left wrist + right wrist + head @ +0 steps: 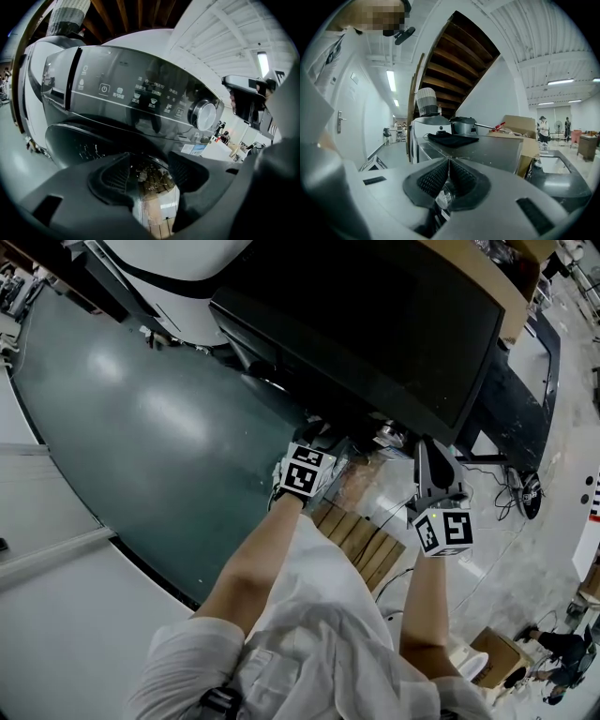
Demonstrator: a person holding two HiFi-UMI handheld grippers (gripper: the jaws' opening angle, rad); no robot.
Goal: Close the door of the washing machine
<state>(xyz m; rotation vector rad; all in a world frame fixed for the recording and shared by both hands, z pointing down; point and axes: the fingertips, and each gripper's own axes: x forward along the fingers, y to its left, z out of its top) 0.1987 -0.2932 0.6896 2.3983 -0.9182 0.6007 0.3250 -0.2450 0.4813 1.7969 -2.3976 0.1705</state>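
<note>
A workshop hall with a pale polished floor and a dark green painted strip; a wooden pallet lies beneath the person's arms, at the foot of the washing machine.

The door sits low on the machine's front, under the glossy control panel with its round dial. Its curved, reflective surface fills the gap between the jaws of the left gripper, and its dark glass carries on to the left. No view shows how far ajar it stands.

The left gripper's jaws are fairly wide apart, and both pads appear to bear on the door's edge, so I take this for a grip rather than a hover. The door lies straight ahead of this gripper with the machine's front just beyond, so the closing push would go forward, away from the person. The left hand is clearly the nearer one.

The left forearm reaches out from a white sleeve, with the gripper tipped downward under the overhang of the machine's top. The right gripper is held about level just beside it, pads pressed together on nothing. It looks across the machine's top, where a dark cloth lies, towards a cardboard box.
</note>
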